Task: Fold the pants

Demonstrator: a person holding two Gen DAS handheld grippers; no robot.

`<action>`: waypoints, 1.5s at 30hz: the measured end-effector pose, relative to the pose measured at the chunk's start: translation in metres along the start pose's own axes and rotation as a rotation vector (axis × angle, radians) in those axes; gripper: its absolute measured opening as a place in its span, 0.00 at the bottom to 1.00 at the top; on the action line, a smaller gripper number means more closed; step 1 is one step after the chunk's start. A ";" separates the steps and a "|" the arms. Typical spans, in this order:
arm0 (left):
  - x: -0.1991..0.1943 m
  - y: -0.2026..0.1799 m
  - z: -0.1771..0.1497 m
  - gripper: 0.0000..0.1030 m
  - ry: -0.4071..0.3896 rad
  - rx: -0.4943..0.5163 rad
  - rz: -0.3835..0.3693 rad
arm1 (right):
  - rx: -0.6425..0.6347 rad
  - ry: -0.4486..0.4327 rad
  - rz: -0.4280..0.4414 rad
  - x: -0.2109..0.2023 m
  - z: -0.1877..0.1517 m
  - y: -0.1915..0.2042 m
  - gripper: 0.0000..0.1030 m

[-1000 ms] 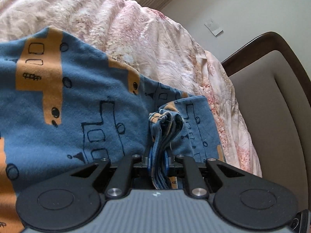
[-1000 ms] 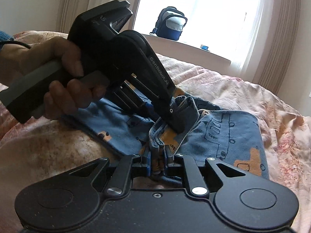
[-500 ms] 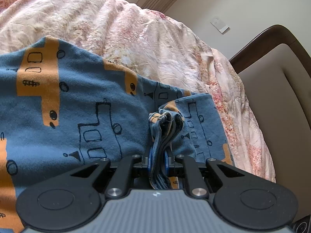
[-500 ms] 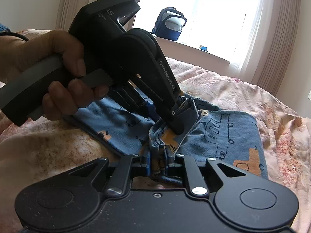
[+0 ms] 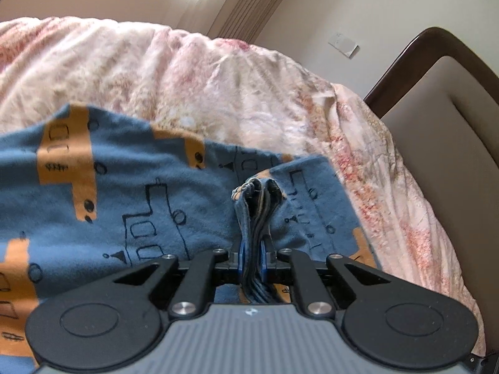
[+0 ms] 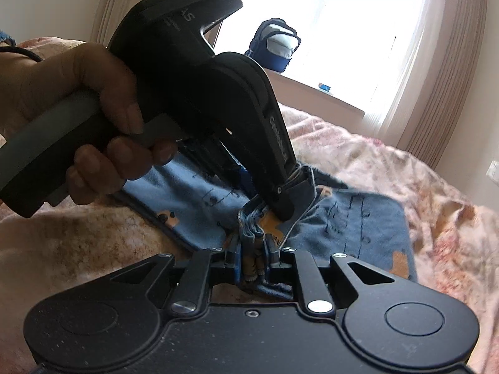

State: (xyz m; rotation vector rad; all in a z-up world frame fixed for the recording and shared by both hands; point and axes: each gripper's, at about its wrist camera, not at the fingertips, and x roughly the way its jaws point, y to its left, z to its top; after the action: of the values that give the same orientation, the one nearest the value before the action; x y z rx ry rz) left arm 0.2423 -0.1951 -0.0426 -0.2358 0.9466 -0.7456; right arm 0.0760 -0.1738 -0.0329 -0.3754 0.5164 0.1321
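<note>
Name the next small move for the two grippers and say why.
Probably carry both grips together across the bed to lay the fold. The left gripper, its jaws closing, and the right gripper each pinch bunched pants side by side; the rest lies flat.

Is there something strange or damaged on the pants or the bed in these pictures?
Nothing stands out. The blue pants lie on the rumpled pink bedspread, undamaged. Their edge is bunched only where the left gripper, closing on it, and the right gripper hold it.
</note>
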 end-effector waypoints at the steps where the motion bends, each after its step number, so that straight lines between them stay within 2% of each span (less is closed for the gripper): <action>1: -0.005 0.000 0.002 0.10 0.000 0.002 -0.003 | -0.001 -0.011 -0.004 -0.003 0.003 0.000 0.14; 7: -0.046 0.012 0.011 0.09 -0.017 0.034 -0.012 | -0.012 -0.076 0.013 -0.019 0.034 0.007 0.14; 10: -0.070 0.029 0.005 0.09 -0.075 0.074 -0.019 | -0.001 -0.091 0.066 -0.020 0.049 0.019 0.14; 12: -0.080 0.047 -0.002 0.09 -0.085 0.056 -0.019 | -0.024 -0.096 0.111 -0.016 0.057 0.032 0.14; 16: -0.084 0.086 -0.014 0.10 -0.068 -0.042 -0.010 | -0.087 -0.070 0.199 0.002 0.064 0.056 0.14; 20: -0.075 0.106 -0.027 0.14 -0.048 -0.062 0.005 | -0.085 -0.002 0.260 0.022 0.056 0.072 0.14; 23: -0.075 0.112 -0.027 0.15 -0.058 -0.095 -0.014 | -0.059 -0.001 0.265 0.027 0.049 0.074 0.19; 25: -0.079 0.110 -0.026 0.19 -0.061 -0.092 -0.010 | -0.057 -0.008 0.267 0.024 0.049 0.072 0.29; 26: -0.082 0.109 -0.025 0.29 -0.066 -0.086 0.003 | -0.059 -0.009 0.266 0.020 0.049 0.070 0.33; 27: -0.087 0.107 -0.025 0.49 -0.077 -0.081 0.020 | -0.061 -0.011 0.258 0.015 0.050 0.066 0.42; 28: -0.094 0.106 -0.024 0.61 -0.101 -0.082 0.031 | -0.063 -0.016 0.243 0.010 0.049 0.062 0.53; 29: -0.101 0.104 -0.024 0.80 -0.133 -0.090 0.046 | -0.063 -0.023 0.215 0.003 0.047 0.055 0.58; 30: -0.107 0.101 -0.025 0.91 -0.170 -0.096 0.076 | -0.058 -0.034 0.172 -0.006 0.046 0.047 0.68; 31: -0.111 0.098 -0.025 0.93 -0.200 -0.094 0.103 | -0.050 -0.047 0.125 -0.013 0.045 0.037 0.80; 32: -0.113 0.093 -0.024 0.95 -0.223 -0.081 0.135 | -0.040 -0.062 0.064 -0.019 0.043 0.027 0.86; 33: -0.111 0.089 -0.022 0.95 -0.232 -0.065 0.166 | -0.033 -0.077 -0.007 -0.023 0.042 0.015 0.97; 36: -0.096 0.074 -0.017 0.97 -0.232 -0.046 0.290 | -0.009 -0.070 -0.232 -0.015 0.043 -0.018 0.99; 38: -0.086 0.062 -0.018 0.98 -0.240 -0.035 0.322 | 0.025 -0.050 -0.328 0.001 0.044 -0.039 0.99; 40: -0.075 0.051 -0.021 0.99 -0.249 0.011 0.366 | 0.050 -0.059 -0.339 0.018 0.043 -0.050 0.99; 44: -0.050 0.051 -0.030 1.00 -0.218 0.087 0.569 | 0.002 -0.120 -0.195 0.055 0.044 -0.050 0.99; 45: -0.050 0.056 -0.033 1.00 -0.226 0.100 0.564 | -0.036 -0.118 -0.173 0.066 0.044 -0.048 0.99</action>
State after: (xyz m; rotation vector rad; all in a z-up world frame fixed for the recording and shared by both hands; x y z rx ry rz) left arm 0.2239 -0.1164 -0.0570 0.0393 0.7080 -0.2374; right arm 0.1634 -0.1998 -0.0156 -0.4426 0.3642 -0.0039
